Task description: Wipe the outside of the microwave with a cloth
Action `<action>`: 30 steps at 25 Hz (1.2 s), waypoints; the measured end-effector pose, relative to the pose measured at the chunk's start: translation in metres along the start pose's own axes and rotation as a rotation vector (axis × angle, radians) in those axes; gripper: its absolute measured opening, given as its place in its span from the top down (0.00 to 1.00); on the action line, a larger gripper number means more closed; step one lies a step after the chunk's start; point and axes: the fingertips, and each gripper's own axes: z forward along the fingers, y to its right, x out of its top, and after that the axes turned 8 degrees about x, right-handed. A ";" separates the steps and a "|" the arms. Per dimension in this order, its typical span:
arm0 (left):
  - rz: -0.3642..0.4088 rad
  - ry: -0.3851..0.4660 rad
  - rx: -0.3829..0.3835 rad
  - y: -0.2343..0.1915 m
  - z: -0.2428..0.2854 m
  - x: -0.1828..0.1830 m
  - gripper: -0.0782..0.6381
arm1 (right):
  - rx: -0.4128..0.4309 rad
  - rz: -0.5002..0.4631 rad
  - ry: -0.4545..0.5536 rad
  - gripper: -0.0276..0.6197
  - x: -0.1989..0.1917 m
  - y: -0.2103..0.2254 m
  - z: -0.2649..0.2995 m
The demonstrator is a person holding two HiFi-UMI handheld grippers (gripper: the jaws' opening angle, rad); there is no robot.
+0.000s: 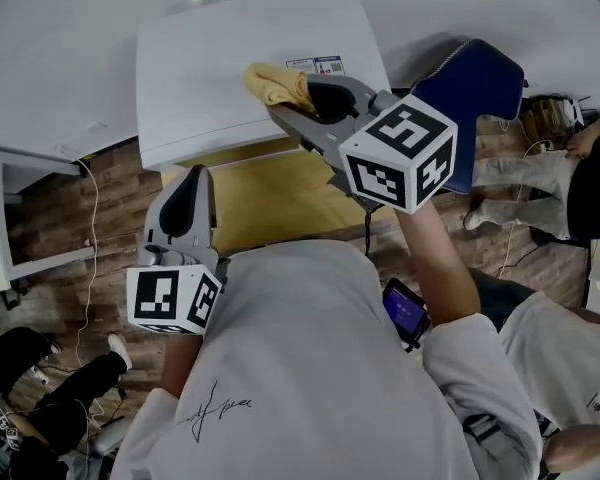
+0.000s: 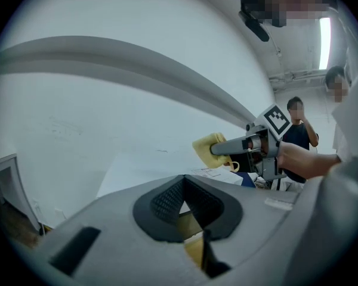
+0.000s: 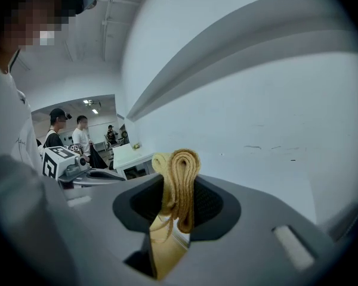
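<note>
The microwave is a white box that sits on the yellow-brown counter, right in front of the person. Its flat top faces up, so that is the easy part to reach first.

The yellow cloth is over that top, near the little sticker. I cannot tell if it is pressing down yet. It is bunched up in folds, which makes a soft pad to rub with.

The right gripper reaches out over the microwave. Its fingers are squeezed tight on the cloth so it will not slip when it rubs.

The left gripper waits lower down, by the front edge of the counter, well apart from the cloth. Its fingers are pressed together with nothing in them. I think it stays back there to keep out of the way.
</note>
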 end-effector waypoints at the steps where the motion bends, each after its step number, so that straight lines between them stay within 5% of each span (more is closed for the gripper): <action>1: -0.001 0.003 0.001 0.001 0.000 0.000 0.89 | -0.011 -0.010 0.010 0.77 -0.001 0.001 -0.007; 17: -0.016 0.034 0.039 0.014 -0.011 -0.002 0.89 | -0.228 0.025 0.153 0.77 -0.049 0.014 -0.107; 30: -0.024 0.030 0.052 0.011 -0.013 0.002 0.89 | -0.235 -0.003 0.111 0.77 -0.063 0.003 -0.115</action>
